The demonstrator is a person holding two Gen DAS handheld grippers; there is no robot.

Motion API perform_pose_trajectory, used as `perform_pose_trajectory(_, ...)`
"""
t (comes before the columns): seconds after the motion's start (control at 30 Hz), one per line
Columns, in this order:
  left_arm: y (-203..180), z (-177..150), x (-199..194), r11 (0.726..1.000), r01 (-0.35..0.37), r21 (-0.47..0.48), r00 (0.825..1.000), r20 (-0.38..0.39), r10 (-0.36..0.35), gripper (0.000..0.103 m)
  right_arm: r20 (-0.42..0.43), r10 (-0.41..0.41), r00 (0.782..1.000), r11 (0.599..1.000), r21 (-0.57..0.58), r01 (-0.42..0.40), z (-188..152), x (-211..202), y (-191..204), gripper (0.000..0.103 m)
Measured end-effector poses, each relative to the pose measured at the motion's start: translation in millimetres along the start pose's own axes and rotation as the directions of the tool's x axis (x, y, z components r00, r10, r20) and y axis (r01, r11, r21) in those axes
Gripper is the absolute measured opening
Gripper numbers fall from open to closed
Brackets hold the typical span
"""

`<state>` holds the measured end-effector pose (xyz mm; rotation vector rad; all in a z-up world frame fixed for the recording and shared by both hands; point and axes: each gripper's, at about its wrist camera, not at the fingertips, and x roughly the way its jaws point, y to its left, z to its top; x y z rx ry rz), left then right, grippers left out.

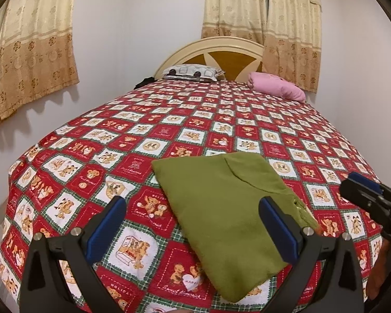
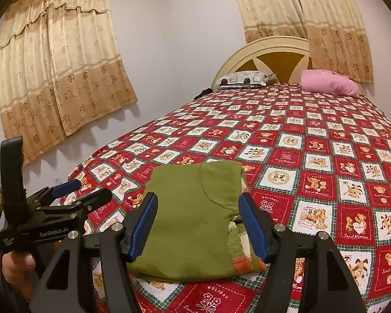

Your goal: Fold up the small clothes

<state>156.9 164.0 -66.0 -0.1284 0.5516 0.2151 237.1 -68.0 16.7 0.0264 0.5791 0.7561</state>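
A small green knitted garment (image 1: 229, 208) lies folded flat on the red patchwork quilt (image 1: 143, 135) near the foot of the bed. In the right wrist view the garment (image 2: 193, 221) shows an orange and cream striped hem (image 2: 245, 263) at its near right corner. My left gripper (image 1: 192, 201) hovers open over the garment's left edge, its blue pads wide apart and touching nothing. My right gripper (image 2: 198, 197) is open too, one pad on either side of the cloth and above it. Each gripper shows in the other's view: the right gripper (image 1: 362, 187), and the left gripper (image 2: 91, 188) held by a hand (image 2: 15, 263).
A pink bundle (image 1: 276, 86) and a patterned pillow (image 1: 193, 71) lie at the headboard (image 1: 221, 49). The white wall with beige curtains (image 2: 60, 73) runs close along the bed's left side. The quilt (image 2: 325, 143) stretches beyond the garment.
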Motion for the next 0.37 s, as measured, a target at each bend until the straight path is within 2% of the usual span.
perform_pose_trajectory(0.23, 0.9, -3.1, 0.8, 0.999, -0.044, 0.025, 0.999, 0.013, 0.044, 0.103, -0.008, 0.003, 1.0, 1.0, -0.008, -0.003, -1.6, 2.4, 2.0, 0.065)
perform_pose_trajectory(0.37, 0.6, -3.6, 1.4, 0.999, -0.033, 0.026, 0.999, 0.01, 0.033, 0.103, -0.008, 0.003, 1.0, 1.0, -0.012, -0.003, -2.2, 1.8, 4.0, 0.065)
